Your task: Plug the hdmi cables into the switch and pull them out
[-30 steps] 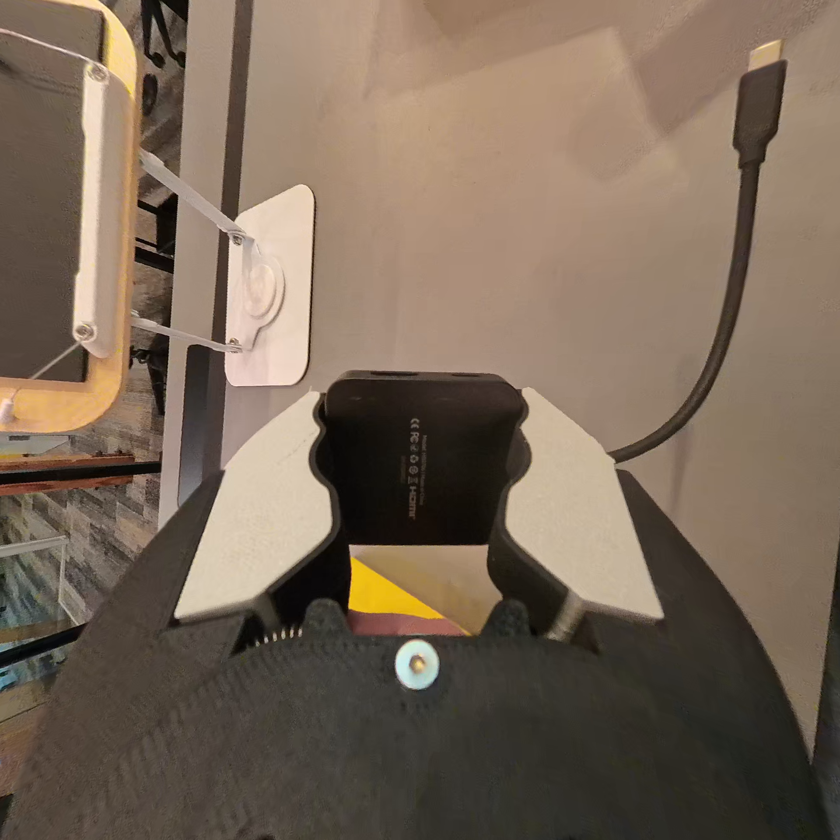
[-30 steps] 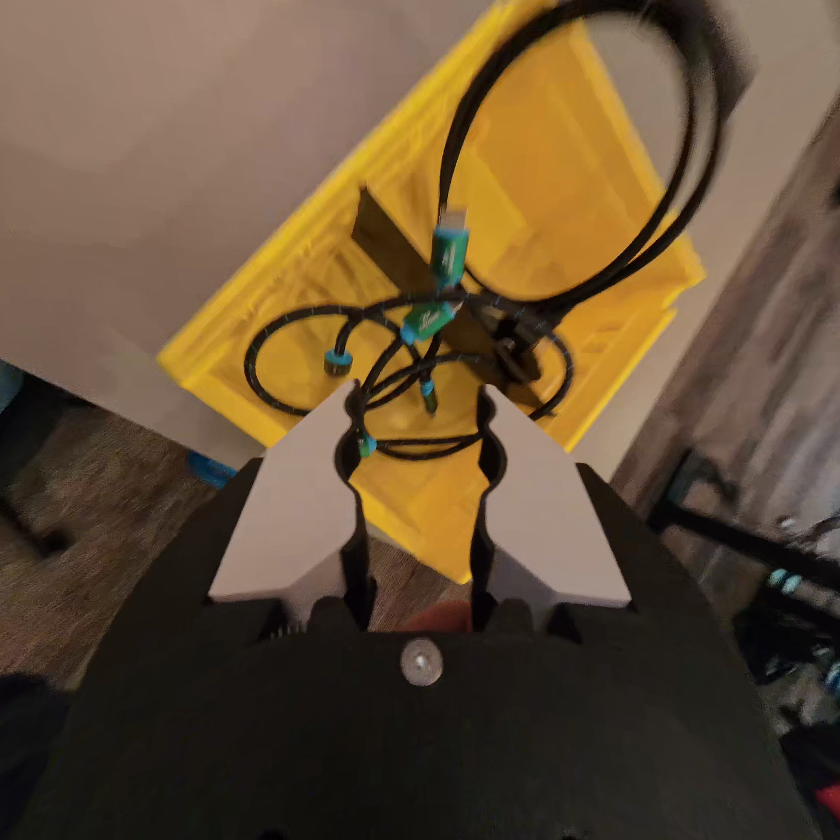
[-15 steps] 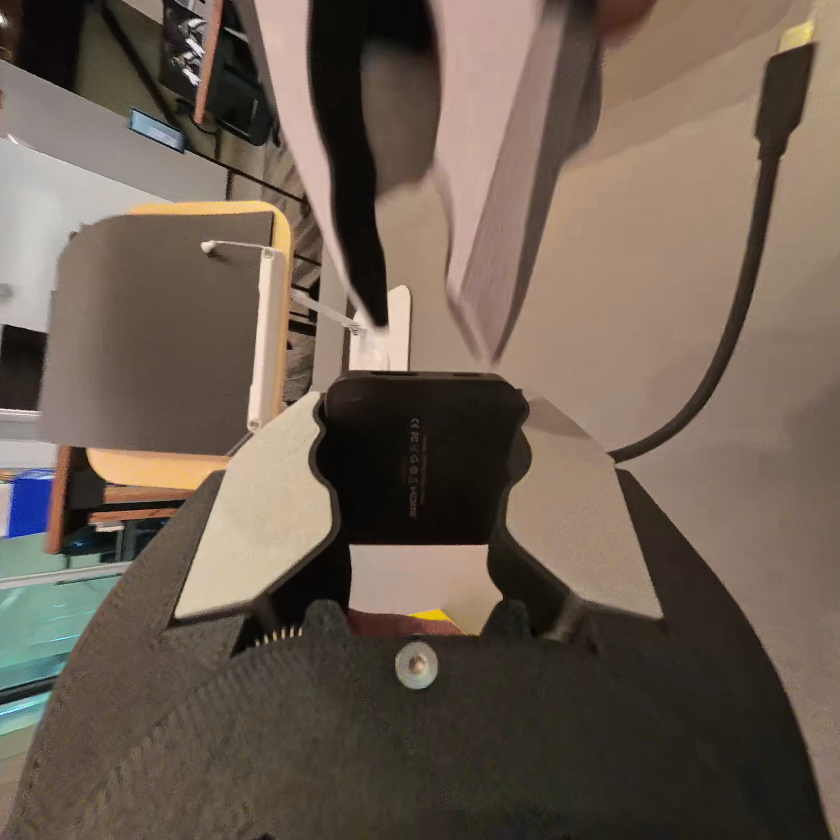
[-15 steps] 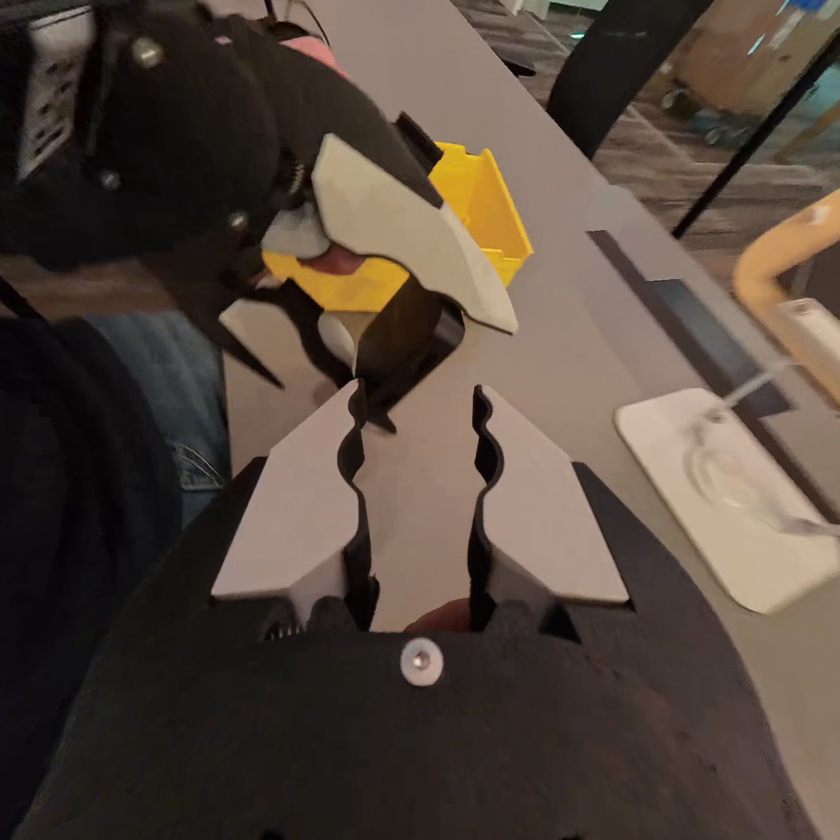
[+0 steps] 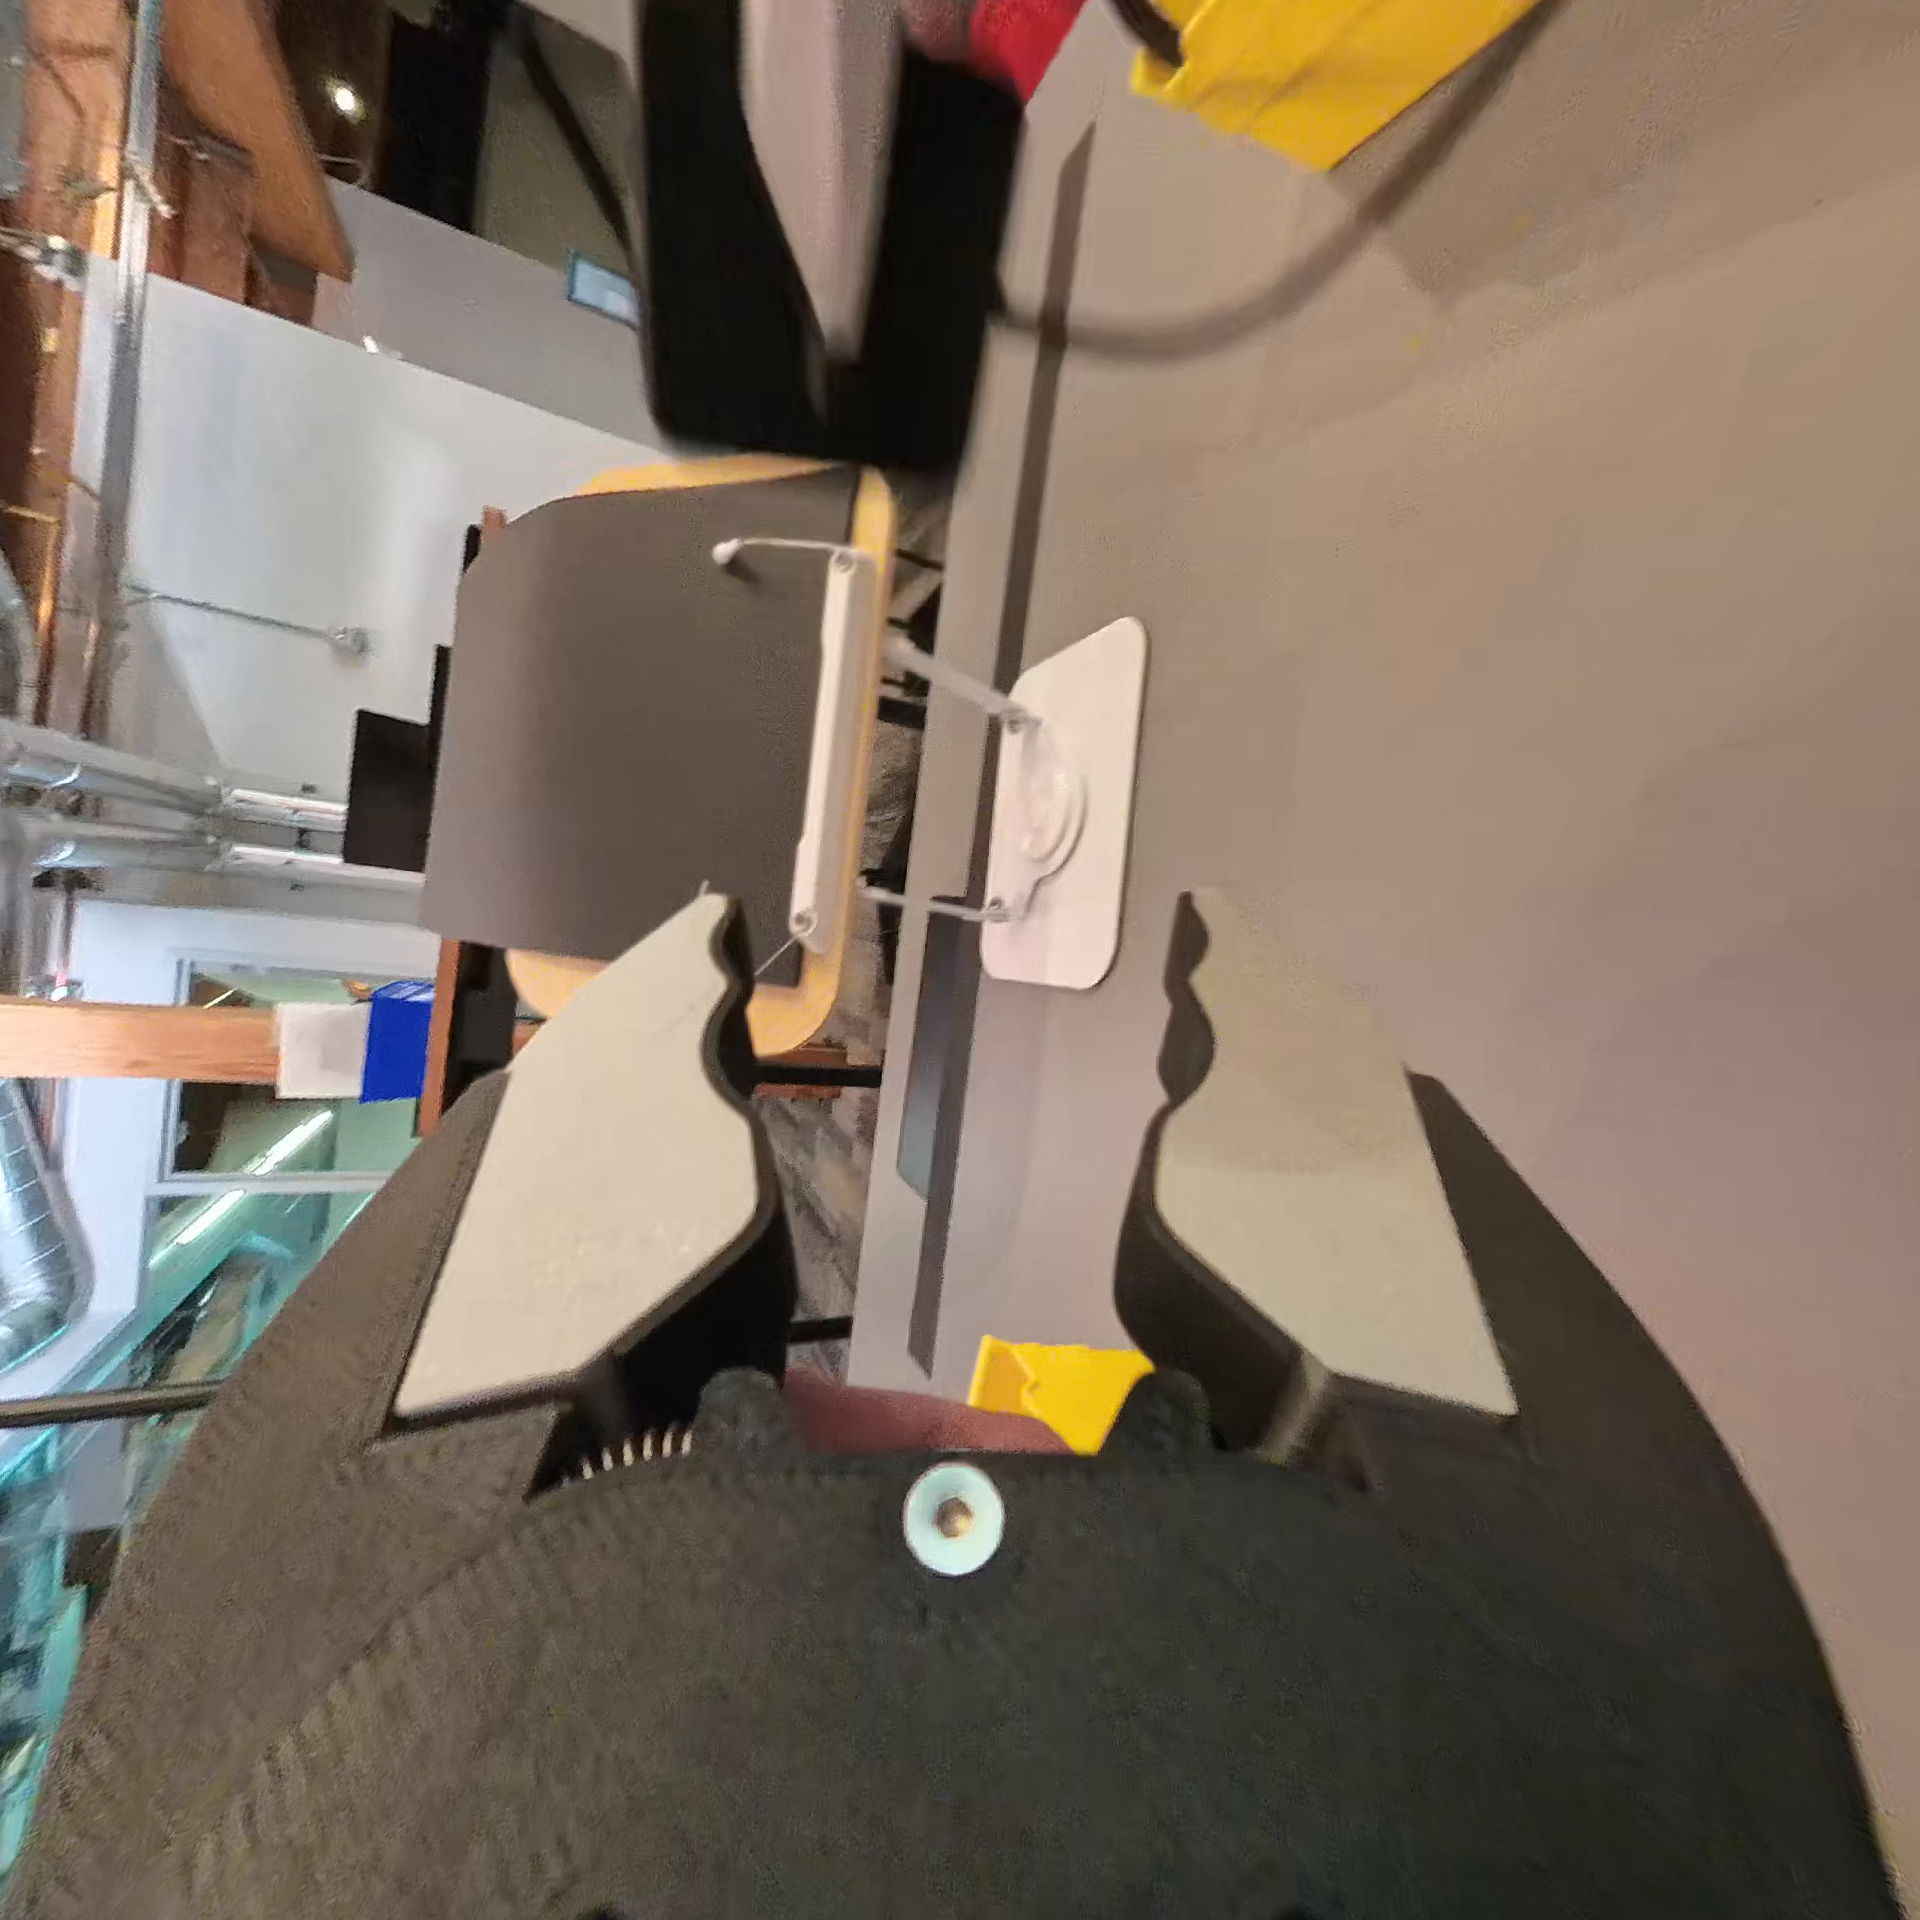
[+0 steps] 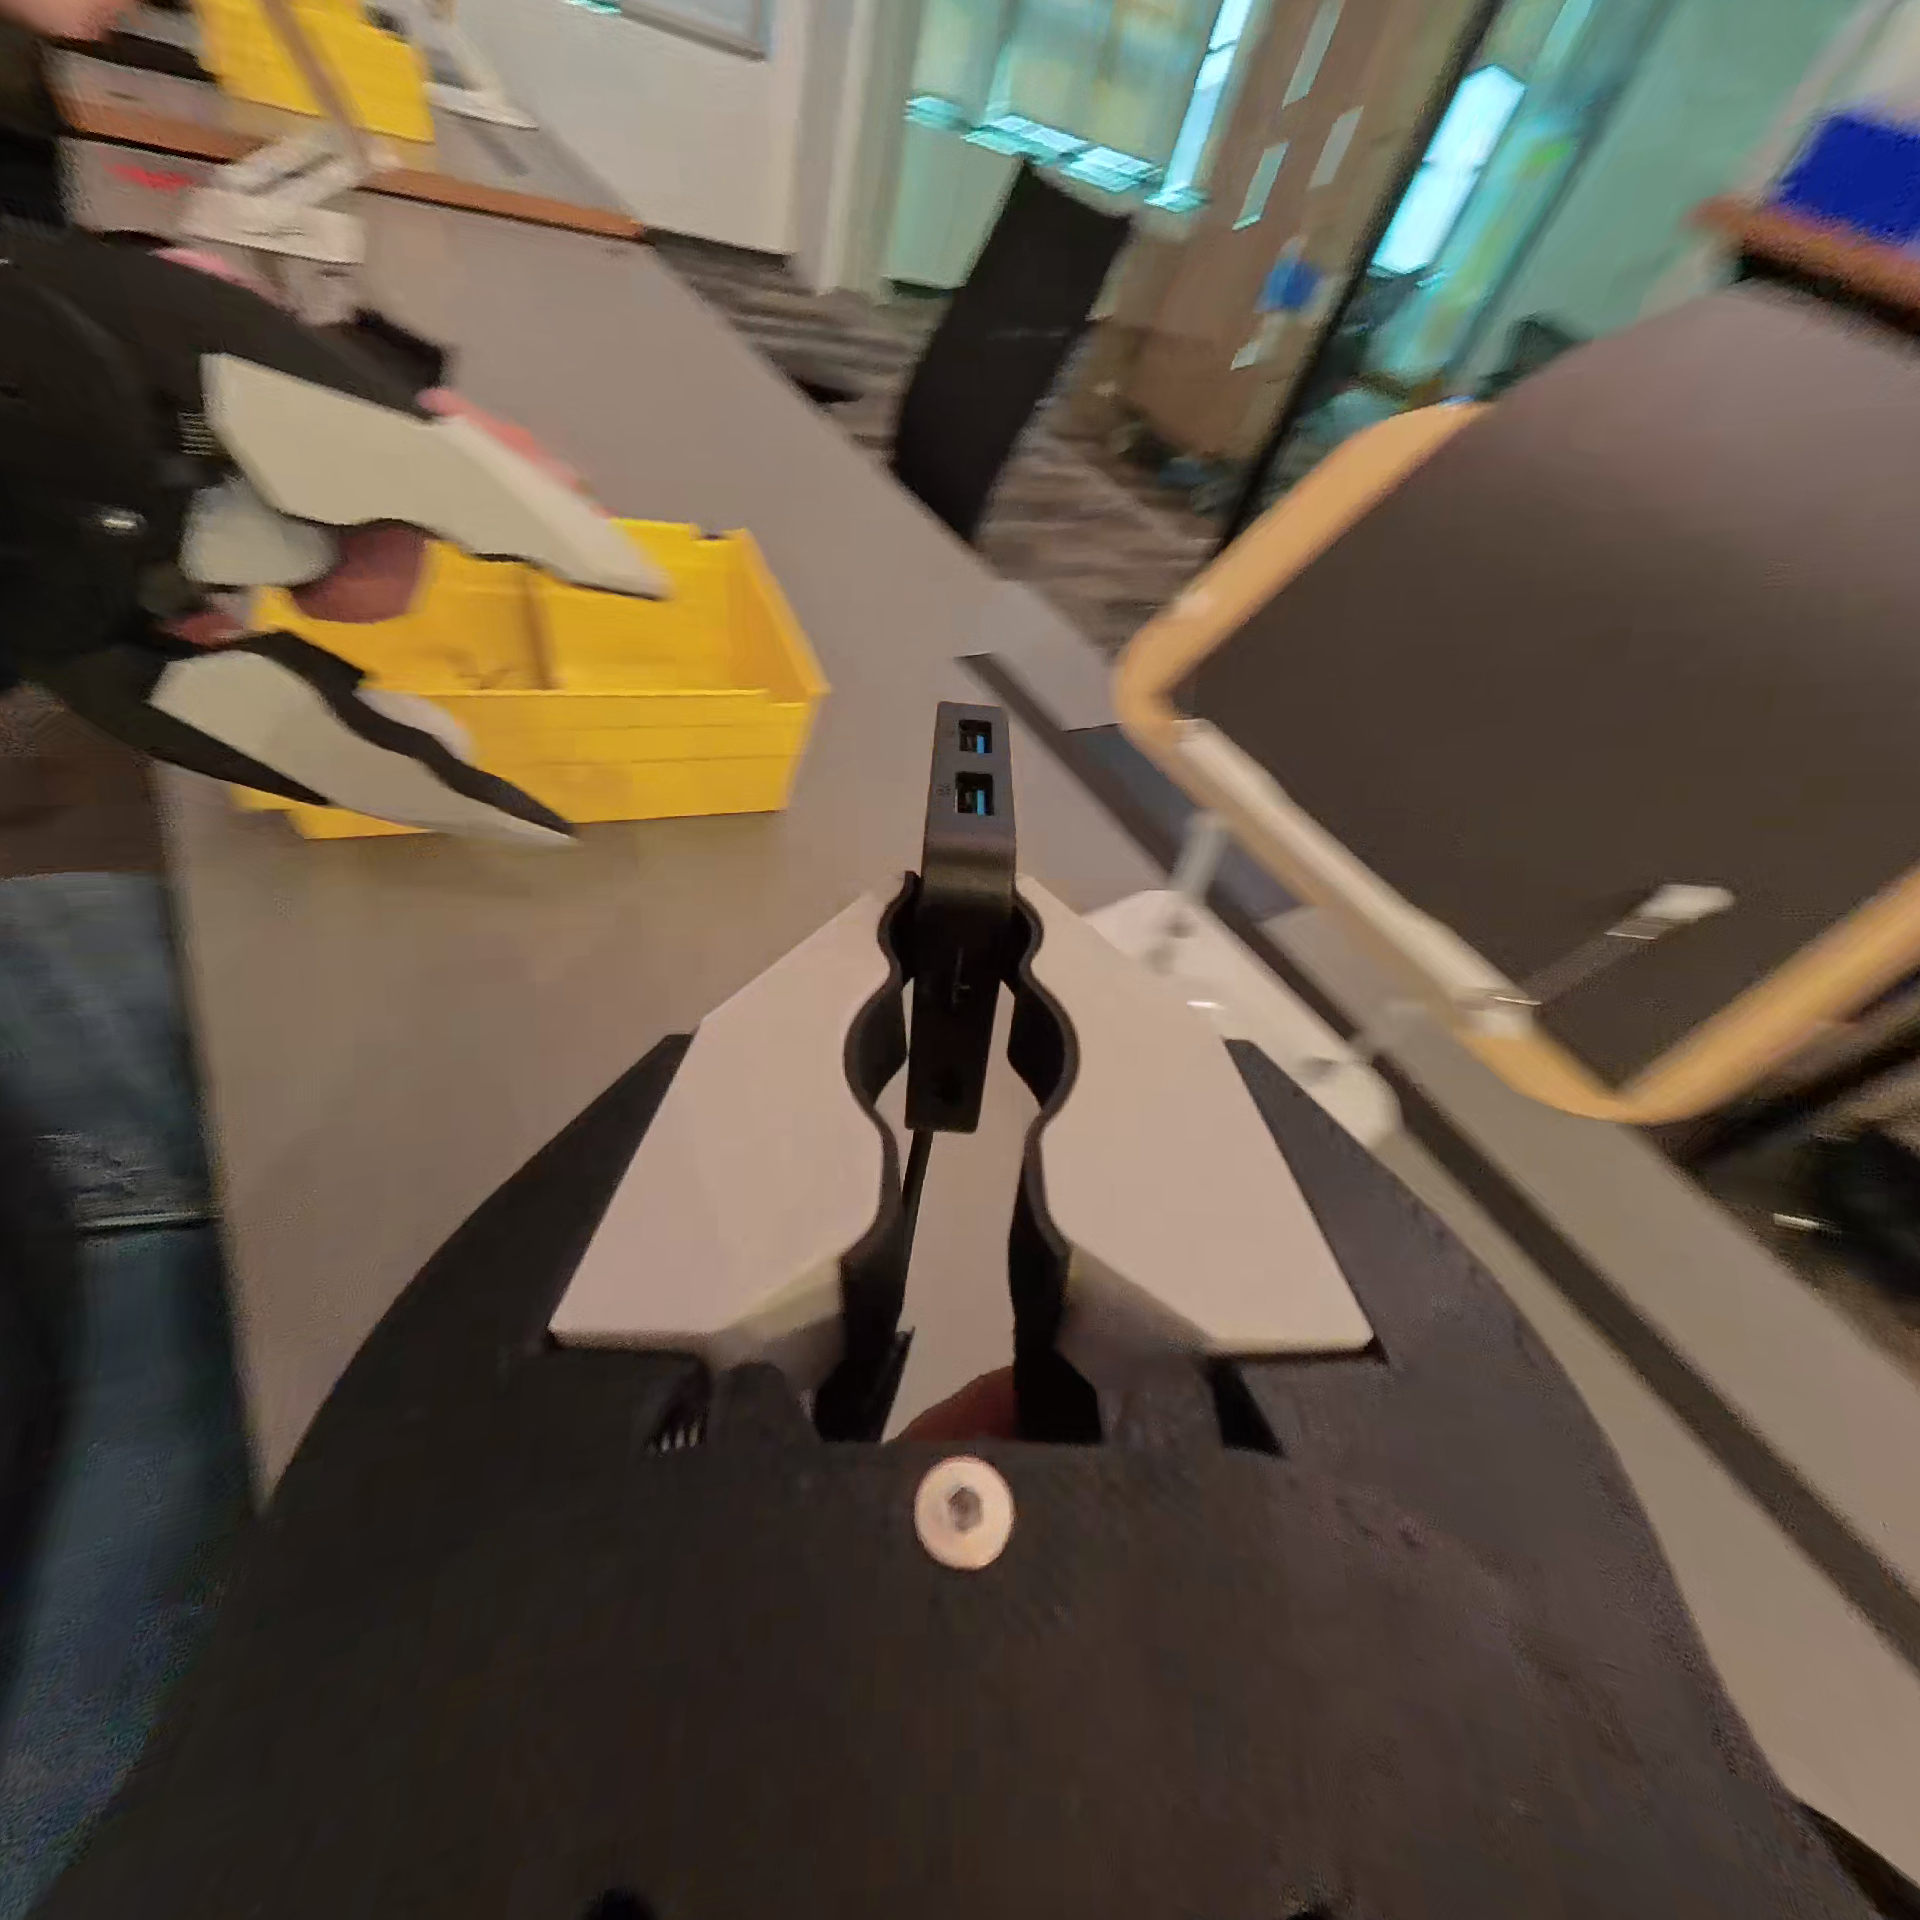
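My right gripper (image 6: 964,888) is shut on the black switch (image 6: 968,821). It holds the switch on edge above the grey table (image 6: 436,1039), with two ports facing away from me. The switch's thin black cable (image 6: 914,1174) hangs down between the jaws. My left gripper (image 5: 951,914) is open and empty above the table (image 5: 1558,831). It also shows open at the left of the right wrist view (image 6: 613,712). The right gripper's grey fingers (image 5: 821,177) show blurred at the top of the left wrist view, with the switch's cable (image 5: 1195,332) curving off them. No hdmi cables are clearly in view.
A yellow bin (image 6: 644,717) stands on the table behind the left gripper and also shows in the left wrist view (image 5: 1320,83). A white stand base (image 5: 1070,800) holds a dark tan-rimmed panel (image 6: 1558,675) at the table's far edge. A person's leg in jeans (image 6: 94,1091) is at the left. About 12 cm separates my left fingertips from my right.
The switch has passed from my left gripper to my right. The left jaws opened and drew back. The right gripper swung from the yellow bin and shut on the switch.
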`<state>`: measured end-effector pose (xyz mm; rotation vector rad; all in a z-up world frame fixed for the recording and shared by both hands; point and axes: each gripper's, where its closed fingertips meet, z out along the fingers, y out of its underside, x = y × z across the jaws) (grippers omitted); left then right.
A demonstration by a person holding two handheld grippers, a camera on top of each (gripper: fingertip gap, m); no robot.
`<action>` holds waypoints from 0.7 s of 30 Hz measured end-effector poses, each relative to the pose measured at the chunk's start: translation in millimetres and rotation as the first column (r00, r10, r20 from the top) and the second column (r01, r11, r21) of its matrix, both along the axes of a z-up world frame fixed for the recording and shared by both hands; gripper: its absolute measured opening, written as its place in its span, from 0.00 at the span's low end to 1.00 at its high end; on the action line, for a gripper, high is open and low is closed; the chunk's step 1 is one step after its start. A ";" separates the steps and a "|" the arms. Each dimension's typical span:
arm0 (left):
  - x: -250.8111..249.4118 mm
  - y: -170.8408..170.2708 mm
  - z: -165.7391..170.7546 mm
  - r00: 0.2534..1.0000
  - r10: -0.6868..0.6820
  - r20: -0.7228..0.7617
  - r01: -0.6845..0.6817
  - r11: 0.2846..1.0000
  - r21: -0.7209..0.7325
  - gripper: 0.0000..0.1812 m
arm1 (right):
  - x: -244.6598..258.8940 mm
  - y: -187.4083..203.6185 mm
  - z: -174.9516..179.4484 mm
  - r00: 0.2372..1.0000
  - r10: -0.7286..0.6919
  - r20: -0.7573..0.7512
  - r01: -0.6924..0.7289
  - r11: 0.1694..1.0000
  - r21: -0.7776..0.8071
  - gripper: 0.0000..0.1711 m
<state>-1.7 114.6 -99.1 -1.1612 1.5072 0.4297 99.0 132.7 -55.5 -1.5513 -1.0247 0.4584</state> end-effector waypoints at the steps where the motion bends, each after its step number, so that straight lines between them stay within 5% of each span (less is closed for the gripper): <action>1: -4.0 2.7 2.6 1.000 0.013 -0.002 -0.013 1.000 0.012 0.38 | 26.0 8.1 15.2 0.999 -0.054 0.005 0.054 0.997 0.052 0.06; 5: -14.8 10.3 -4.8 0.998 0.042 -0.054 -0.041 0.999 0.014 0.34 | 141.9 44.1 49.6 0.943 -0.312 0.113 0.279 0.930 0.239 0.07; 9: -15.1 11.9 -9.1 0.996 0.065 -0.056 -0.067 0.998 -0.023 0.35 | 229.2 72.2 18.2 0.820 -0.399 0.410 0.307 0.912 0.272 0.07; 16: -13.7 12.9 -8.9 0.993 0.084 -0.082 -0.085 0.996 -0.005 0.35 | 265.7 76.9 -97.4 0.624 -0.038 0.780 0.103 0.994 -0.034 0.06; 21: -17.2 9.7 -27.6 0.985 0.080 -0.154 -0.094 0.992 -0.080 0.38 | 291.9 66.0 -172.1 0.552 0.214 0.806 0.216 0.897 -0.386 0.08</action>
